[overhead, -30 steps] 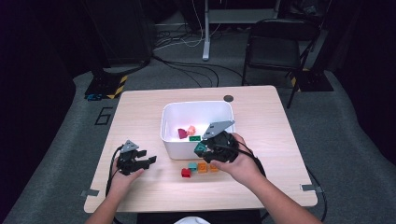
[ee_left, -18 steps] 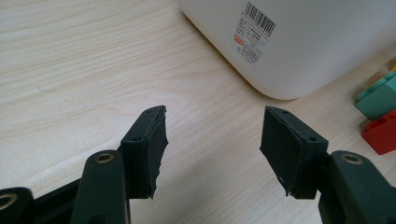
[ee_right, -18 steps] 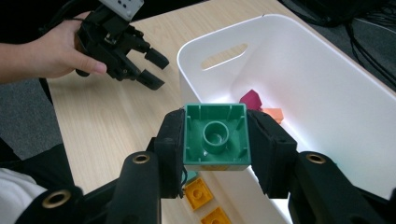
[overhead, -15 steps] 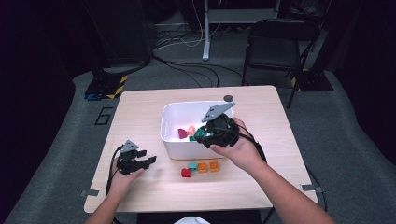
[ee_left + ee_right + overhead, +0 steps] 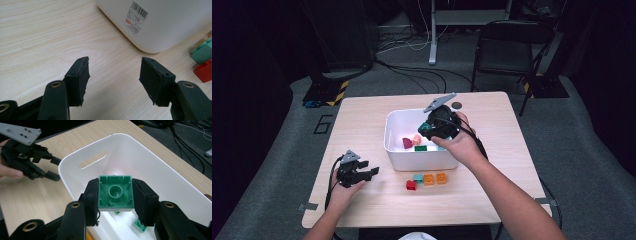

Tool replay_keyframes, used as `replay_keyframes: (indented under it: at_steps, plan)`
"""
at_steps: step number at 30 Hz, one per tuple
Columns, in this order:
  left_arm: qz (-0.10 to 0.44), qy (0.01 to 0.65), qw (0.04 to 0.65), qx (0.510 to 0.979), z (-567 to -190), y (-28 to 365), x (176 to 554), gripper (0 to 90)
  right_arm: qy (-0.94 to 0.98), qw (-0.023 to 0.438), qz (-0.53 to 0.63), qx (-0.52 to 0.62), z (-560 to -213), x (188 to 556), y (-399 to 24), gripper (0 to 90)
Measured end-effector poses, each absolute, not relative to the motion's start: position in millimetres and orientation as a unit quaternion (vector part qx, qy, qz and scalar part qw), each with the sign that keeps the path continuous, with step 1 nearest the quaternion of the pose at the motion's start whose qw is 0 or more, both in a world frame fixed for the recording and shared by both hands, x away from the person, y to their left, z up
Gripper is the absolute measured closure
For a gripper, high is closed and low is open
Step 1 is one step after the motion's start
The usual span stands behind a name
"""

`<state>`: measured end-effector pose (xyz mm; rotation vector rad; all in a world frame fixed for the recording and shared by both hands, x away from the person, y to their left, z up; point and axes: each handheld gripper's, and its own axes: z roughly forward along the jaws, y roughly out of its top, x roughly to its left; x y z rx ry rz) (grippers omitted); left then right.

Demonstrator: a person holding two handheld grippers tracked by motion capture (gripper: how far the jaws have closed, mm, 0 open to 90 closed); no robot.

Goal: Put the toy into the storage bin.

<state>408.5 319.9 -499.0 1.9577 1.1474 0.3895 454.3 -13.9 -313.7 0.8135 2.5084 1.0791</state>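
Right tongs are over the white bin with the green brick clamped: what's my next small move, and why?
Probably open the right tongs and let the square green plastic brick drop. It is gripped hollow side up, inside the rim of the white plastic bin, where other bricks already lie.

Broad bare worktop [image 5: 362, 125] is left open on the left side and along the near edge. The middle is blocked by the white bin [image 5: 398, 150], whose open top is partly taken up by the right gripper [image 5: 424, 134]. A narrow strip, perhaps passable, is left between bin and brick row [image 5: 427, 180].
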Motion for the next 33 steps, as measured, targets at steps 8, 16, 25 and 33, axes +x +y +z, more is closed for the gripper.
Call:
replay_keyframes:
  at_steps: [8,16,25,33]
  plan:
    - [0.155,0.455,0.408,0.776,-498.7,320.6,408.3,40.4,0.859,0.146,0.372,0.320,-324.7,483.5,-4.9,58.2]
    - [0.155,0.455,0.407,0.776,-498.8,320.9,408.5,40.4,0.850,0.150,0.358,0.356,-341.2,511.4,-0.3,58.2]
    - [0.156,0.456,0.408,0.775,-498.9,322.3,409.0,40.4,0.840,0.152,0.343,0.392,-357.2,532.2,1.7,58.2]
    - [0.155,0.454,0.408,0.777,-498.8,322.6,409.5,40.4,0.834,0.155,0.327,0.417,-367.7,547.0,7.1,58.1]
